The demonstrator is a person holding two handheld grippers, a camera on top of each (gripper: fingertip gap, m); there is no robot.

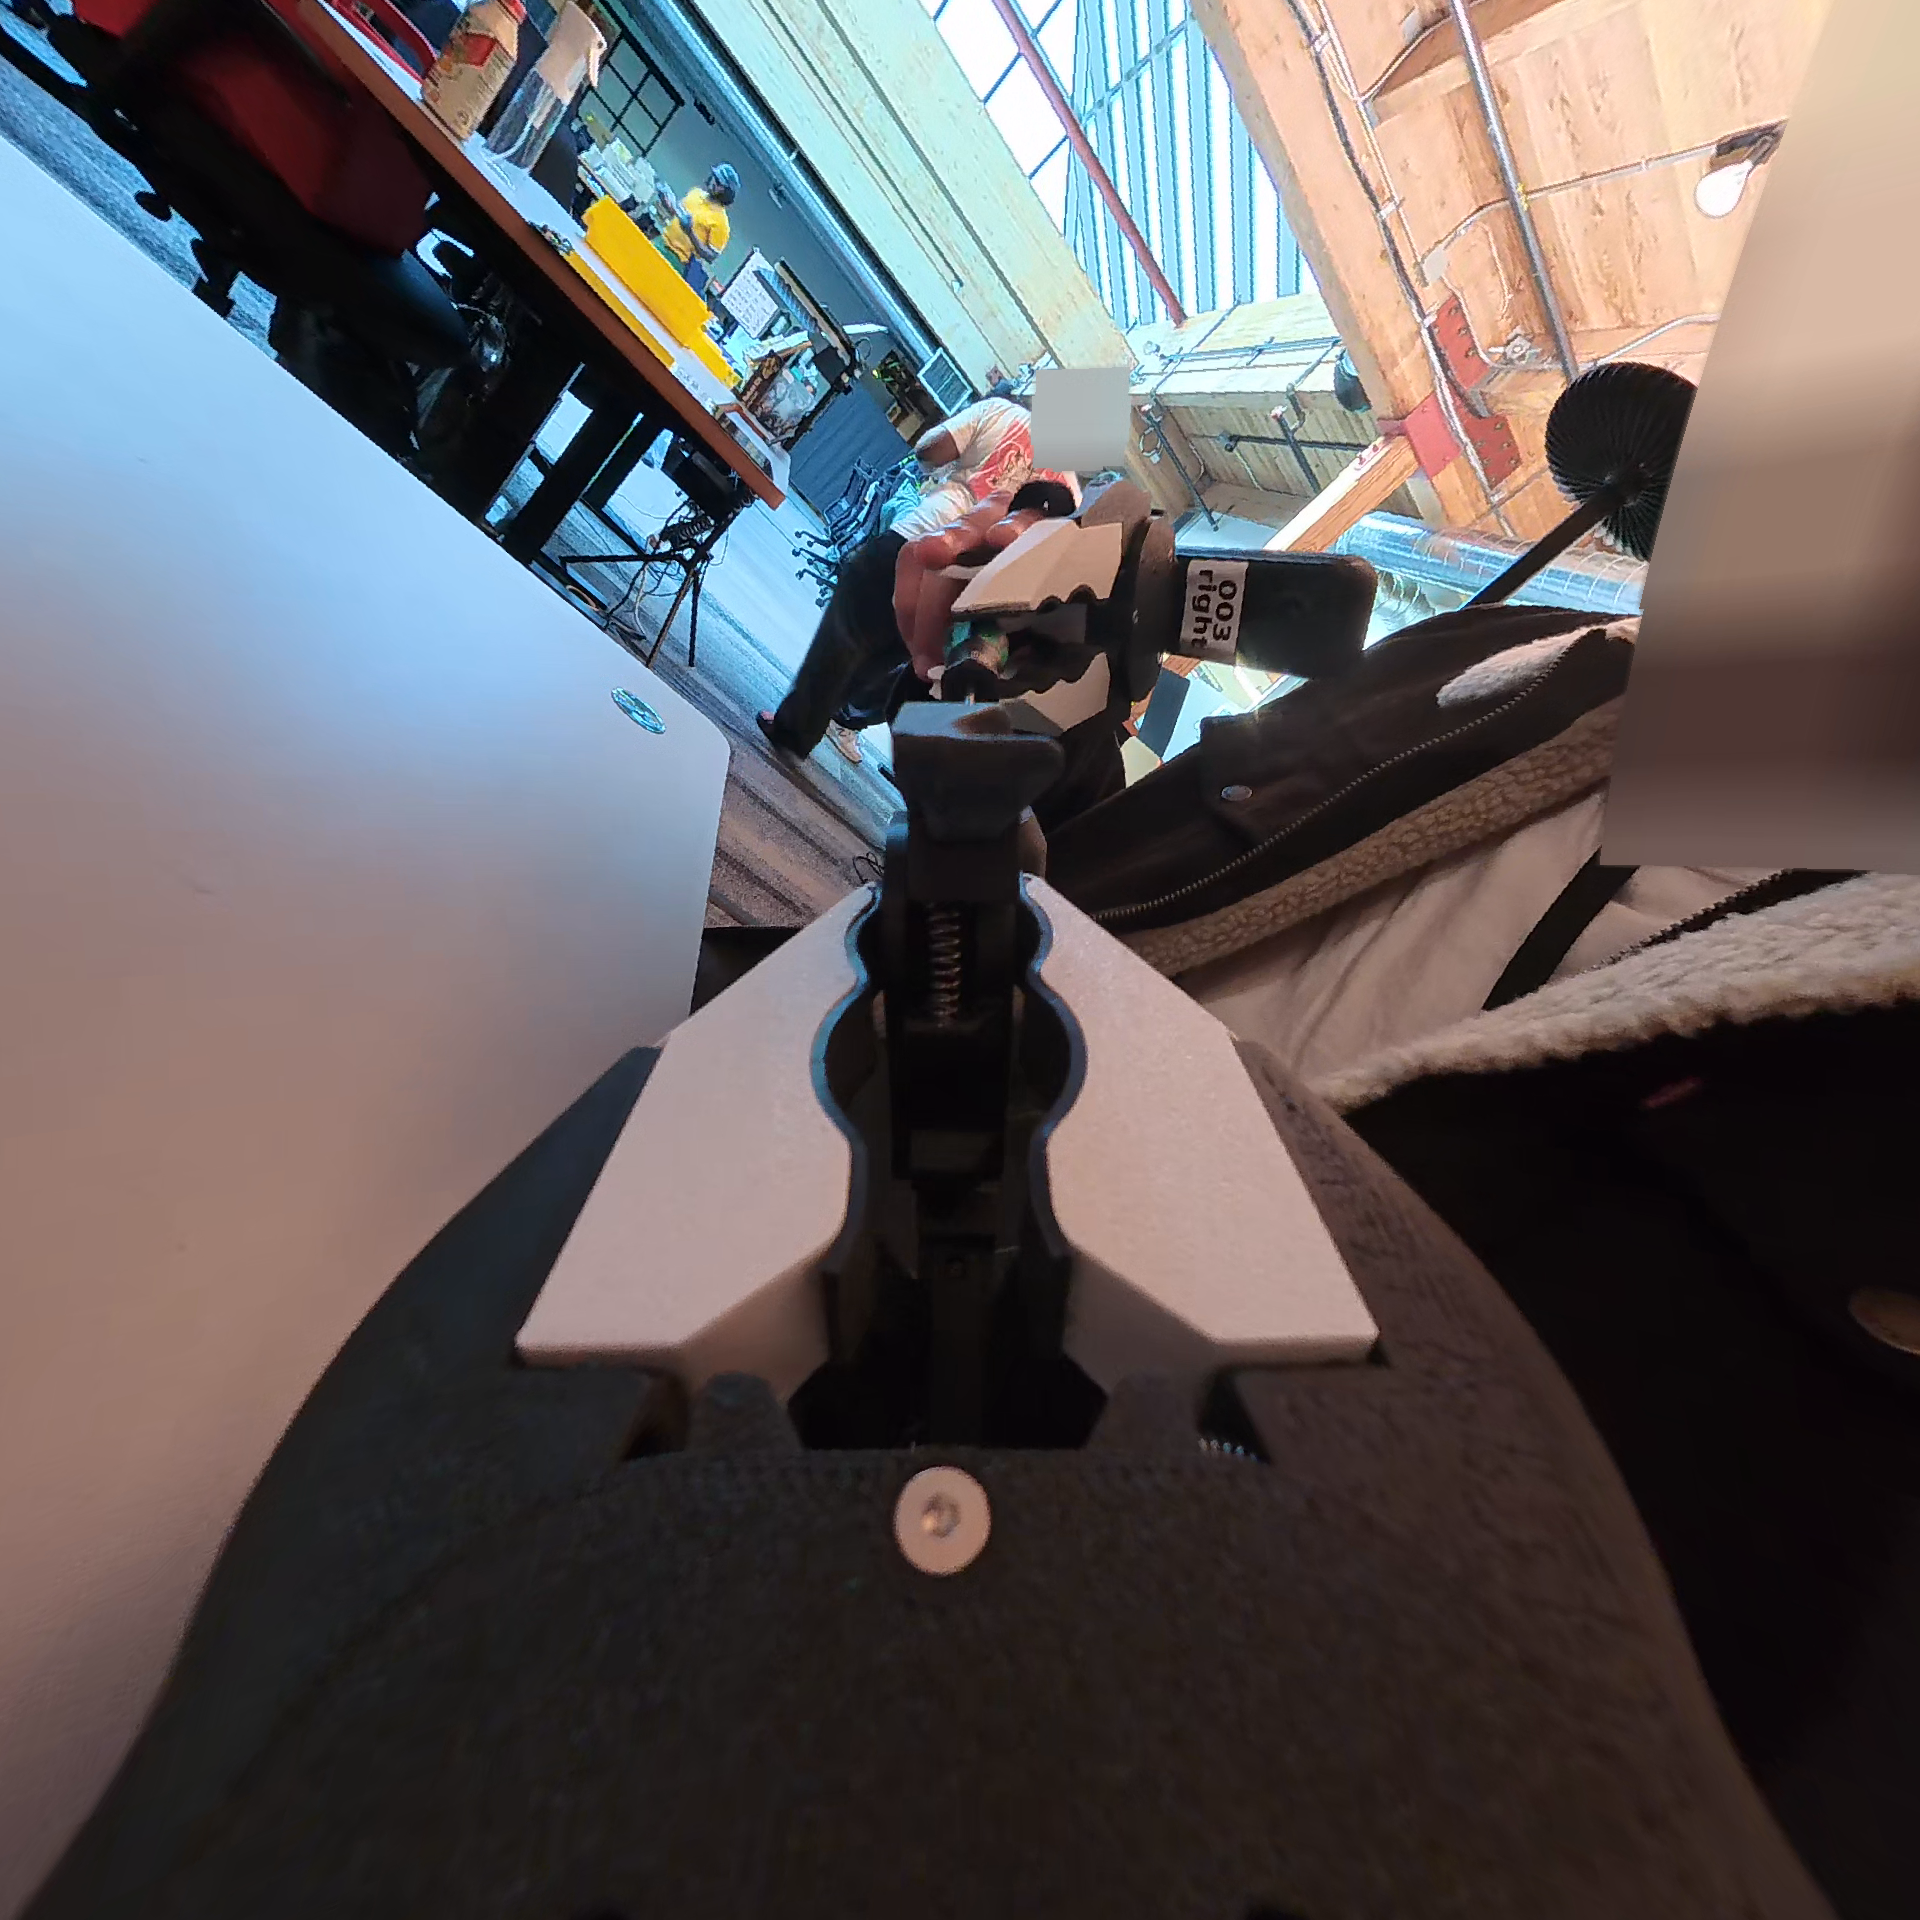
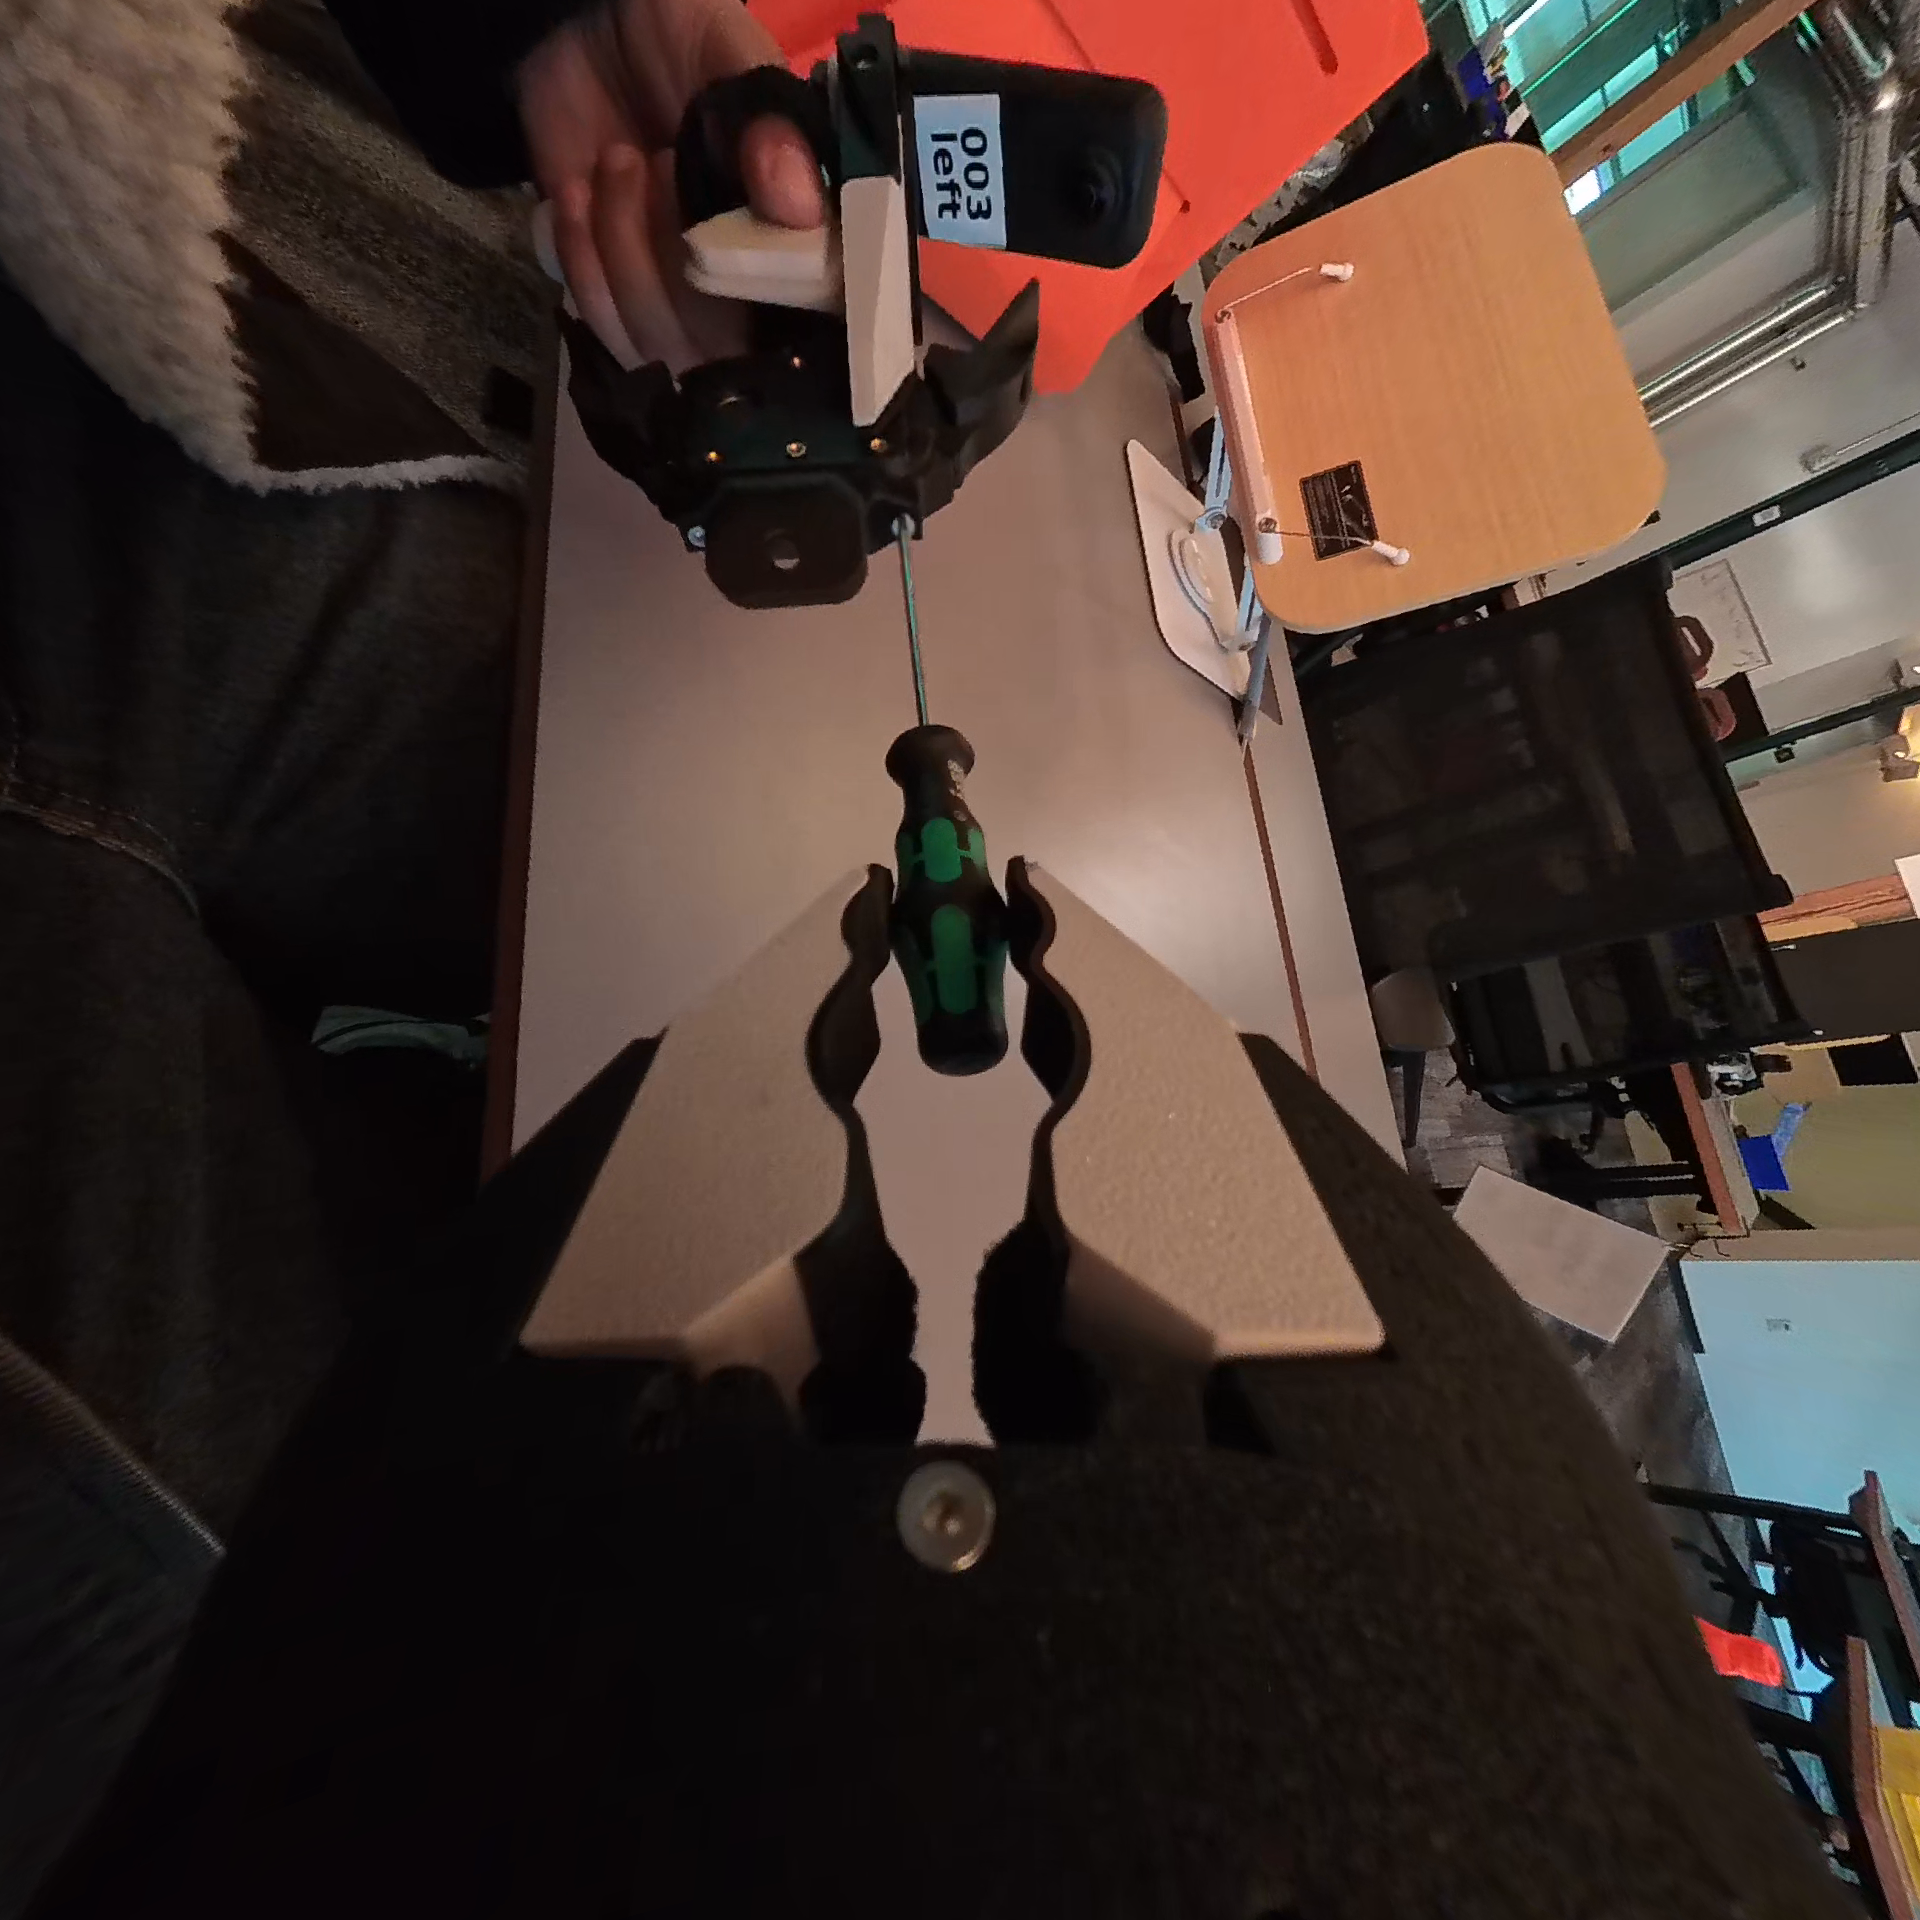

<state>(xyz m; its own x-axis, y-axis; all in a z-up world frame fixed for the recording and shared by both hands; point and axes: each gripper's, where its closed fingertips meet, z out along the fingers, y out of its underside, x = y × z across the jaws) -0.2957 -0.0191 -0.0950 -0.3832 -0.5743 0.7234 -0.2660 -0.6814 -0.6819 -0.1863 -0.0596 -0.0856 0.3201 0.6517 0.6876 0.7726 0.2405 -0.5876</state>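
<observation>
My right tongs [image 2: 948,883] are pinching a screwdriver [image 2: 945,935] by its black-and-green handle, with the butt of the handle lying back between the two pale fingers [image 2: 1164,1122]. The thin metal shaft is reaching forward, and its tip is touching a screw at the lower corner of a black mechanical part [image 2: 784,488]. My left tongs [image 1: 951,894] are pressed together on that same black part [image 1: 961,935] (a coil spring is showing along its middle), gripping it with the fingers [image 1: 727,1164] close on either side. In the right wrist view a hand [image 2: 644,197] is wrapping around the left tool's grip, a camera with a white sticker sitting beside it. Both tools are hovering above a pale tabletop [image 2: 707,779]. An orange bin [image 2: 1195,156] is standing at the far end, and a wooden board [image 2: 1455,364] is lying just beyond the tabletop's edge. My fleece-lined dark jacket [image 1: 1403,810] is filling the side of both views.
</observation>
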